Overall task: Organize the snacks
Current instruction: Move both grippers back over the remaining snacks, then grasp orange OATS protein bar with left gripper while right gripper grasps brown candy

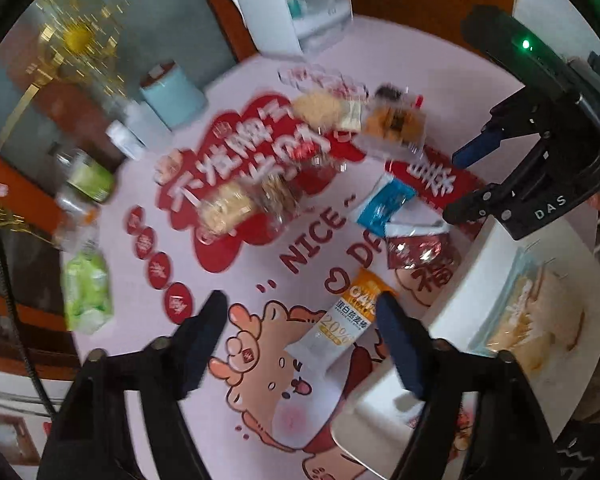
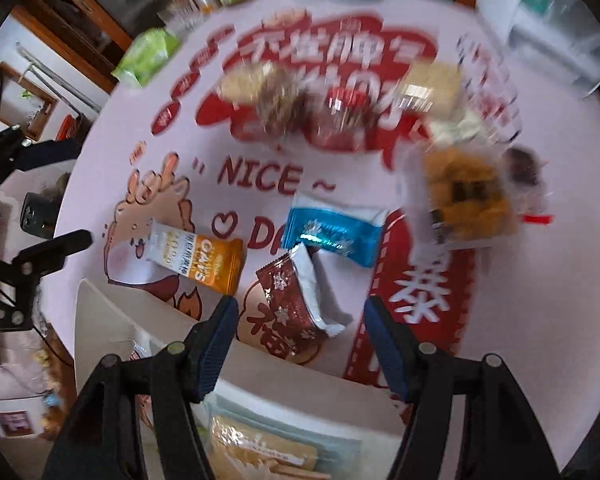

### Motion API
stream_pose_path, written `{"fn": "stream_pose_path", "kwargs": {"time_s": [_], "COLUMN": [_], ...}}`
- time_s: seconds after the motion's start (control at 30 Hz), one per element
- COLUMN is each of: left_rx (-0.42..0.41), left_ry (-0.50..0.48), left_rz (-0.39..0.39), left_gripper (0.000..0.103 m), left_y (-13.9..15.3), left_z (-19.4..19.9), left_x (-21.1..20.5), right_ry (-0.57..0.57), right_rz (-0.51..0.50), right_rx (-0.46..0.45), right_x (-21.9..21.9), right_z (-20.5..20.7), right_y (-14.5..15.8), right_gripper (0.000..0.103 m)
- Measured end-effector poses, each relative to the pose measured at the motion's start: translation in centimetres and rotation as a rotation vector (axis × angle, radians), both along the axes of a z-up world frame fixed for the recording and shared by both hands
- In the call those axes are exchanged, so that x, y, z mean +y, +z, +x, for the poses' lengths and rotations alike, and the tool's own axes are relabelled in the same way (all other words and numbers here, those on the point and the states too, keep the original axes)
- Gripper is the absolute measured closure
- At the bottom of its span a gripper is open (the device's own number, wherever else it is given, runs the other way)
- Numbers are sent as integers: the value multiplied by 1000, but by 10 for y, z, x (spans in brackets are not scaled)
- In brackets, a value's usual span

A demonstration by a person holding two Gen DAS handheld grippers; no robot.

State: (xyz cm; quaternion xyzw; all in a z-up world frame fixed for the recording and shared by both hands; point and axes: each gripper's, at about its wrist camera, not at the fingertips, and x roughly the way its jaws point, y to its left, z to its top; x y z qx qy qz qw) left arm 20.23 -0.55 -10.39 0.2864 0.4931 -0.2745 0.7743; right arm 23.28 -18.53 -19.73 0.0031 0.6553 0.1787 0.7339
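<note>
An orange-and-white oat bar lies on the pink printed tablecloth. My left gripper hovers over it, open; its right finger overlaps the bar's edge without pressing. My right gripper is open above a torn red snowflake packet. A blue packet lies just beyond it, and the oat bar is to the left. A white box below the right gripper holds a yellow snack pack. In the left wrist view the right gripper hangs over the box.
Clear-wrapped biscuits and an orange snack tub sit farther back. A green packet, bottles and a light blue canister line the left edge. A clear container stands at the back.
</note>
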Motion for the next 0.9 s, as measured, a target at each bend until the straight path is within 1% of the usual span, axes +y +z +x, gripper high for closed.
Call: {"fn": "stream_pose_path", "kwargs": {"time_s": [0.07,0.1,0.17,0.27,0.37,0.57,0.6,0.67,0.77,0.83,0.9], "left_rx": [77,97,139,207,256,339,367,411,469,496,536], "left_ry": [-16,-23,-46,-84,-138,-217,-238,-277,-334,-344,-352], "left_rz": [10,17,44,64,78,77,71,68,87,89,90], "left_gripper": [41,43,45,47,47,47,47,47,47,47,45], "left_y": [-26,-35,-58,-85,-103,-118,-119,-122,-130,-133,-137], "left_z": [18,22,32,39,38,33,32,30,27,29,32], "left_x": [1,1,1,1,-2,-11,-12,-15,-21,-25,-27], "right_ry": [16,30,54,82,102,115,114,117,130,147,171], "right_rz": [-28,-46,-69,-79,-78,-86,-89,-93,-104,-131,-172], "right_rx": [34,48,72,103,138,200,209,211,210,204,199], "right_x": [6,10,17,24,30,35,36,36,43,48,58], "right_z": [6,9,12,14,15,17,18,20,27,30,29], "right_y": [-13,-20,-30,-40,-50,-67,-69,-72,-74,-74,-77], "right_gripper": [37,37,37,37,37,37,37,37,38,40,45]}}
